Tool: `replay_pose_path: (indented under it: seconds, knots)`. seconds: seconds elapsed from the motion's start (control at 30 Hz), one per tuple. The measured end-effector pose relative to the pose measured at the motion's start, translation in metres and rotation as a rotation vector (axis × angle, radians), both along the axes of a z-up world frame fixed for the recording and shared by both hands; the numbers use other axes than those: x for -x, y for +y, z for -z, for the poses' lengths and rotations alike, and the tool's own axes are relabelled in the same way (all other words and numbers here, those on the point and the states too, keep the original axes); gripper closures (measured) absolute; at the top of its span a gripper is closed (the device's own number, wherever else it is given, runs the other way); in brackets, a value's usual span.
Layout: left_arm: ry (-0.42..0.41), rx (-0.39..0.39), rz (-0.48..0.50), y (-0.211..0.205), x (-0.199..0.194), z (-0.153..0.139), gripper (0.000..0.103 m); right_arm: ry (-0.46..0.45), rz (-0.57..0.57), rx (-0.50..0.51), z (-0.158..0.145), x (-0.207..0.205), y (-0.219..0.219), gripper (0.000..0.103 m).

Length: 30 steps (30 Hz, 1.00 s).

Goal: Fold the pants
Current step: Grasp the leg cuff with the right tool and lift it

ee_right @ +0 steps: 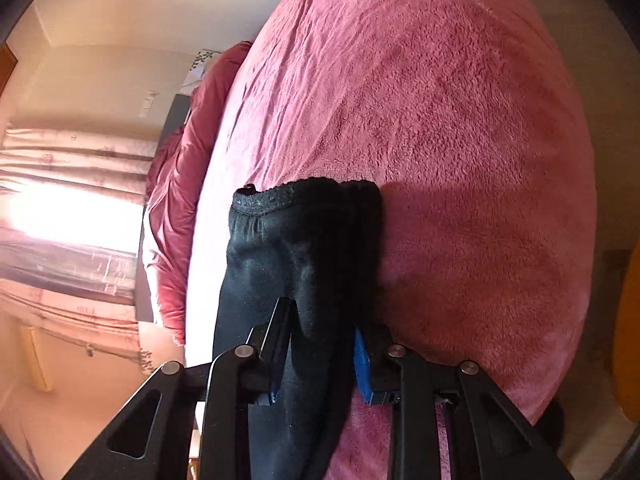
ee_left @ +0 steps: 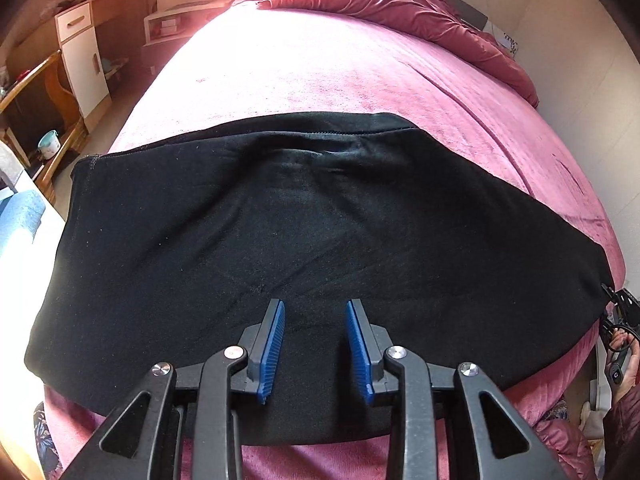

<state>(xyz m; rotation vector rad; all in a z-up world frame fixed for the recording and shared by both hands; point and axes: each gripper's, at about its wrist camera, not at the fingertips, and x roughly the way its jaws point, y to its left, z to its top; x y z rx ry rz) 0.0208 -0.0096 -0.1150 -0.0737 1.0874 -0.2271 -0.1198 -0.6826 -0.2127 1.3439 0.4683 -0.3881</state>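
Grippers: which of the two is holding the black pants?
The right gripper: its blue pads are shut on the black pants at the waistband end. The left gripper hangs open above them, pinching nothing.

Black pants of soft matt knit cloth (ee_left: 320,220), faintly linty; I note a slight sheen where light strikes them and a lacy-edged waistband. Pink-red fleecy bedspread (ee_right: 460,140), rough, plush nap. Crumpled red satin-like quilt (ee_left: 400,4), glossy. My left gripper (ee_left: 315,348): matt black plastic arms, ribbed blue rubbery pads (ee_left: 274,350), bright metal rivets. Pale wooden cabinet with white smooth doors (ee_left: 82,64).
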Motion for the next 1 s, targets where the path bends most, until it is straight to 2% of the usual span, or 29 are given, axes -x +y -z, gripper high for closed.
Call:
replay_pose_path:
  seconds: [0.13,0.33,0.47,0.57,0.8,1.0]
  knots:
    - [0.002,-0.017,0.004,-0.005,0.002,0.004,0.071,-0.003,-0.013,-0.023,0.001,0.0,-0.003,0.073]
    - [-0.003,-0.057,0.007,-0.013,0.002,0.009,0.071,0.062,-0.05,-0.001,-0.008,-0.013,-0.005,0.075]
    - [-0.011,-0.084,0.018,-0.018,0.004,0.01,0.071,0.152,-0.086,0.085,-0.023,-0.029,-0.002,0.081]
    - [-0.006,-0.084,0.018,-0.02,0.005,0.011,0.071,0.184,-0.102,0.137,-0.036,-0.037,0.001,0.085]
    - [0.004,-0.07,0.028,-0.014,0.001,0.008,0.071,0.183,-0.134,0.23,-0.066,-0.048,0.009,0.086]
    - [0.038,-0.002,0.023,0.001,-0.009,0.012,0.071,0.134,-0.231,0.33,-0.105,-0.07,0.032,0.088]
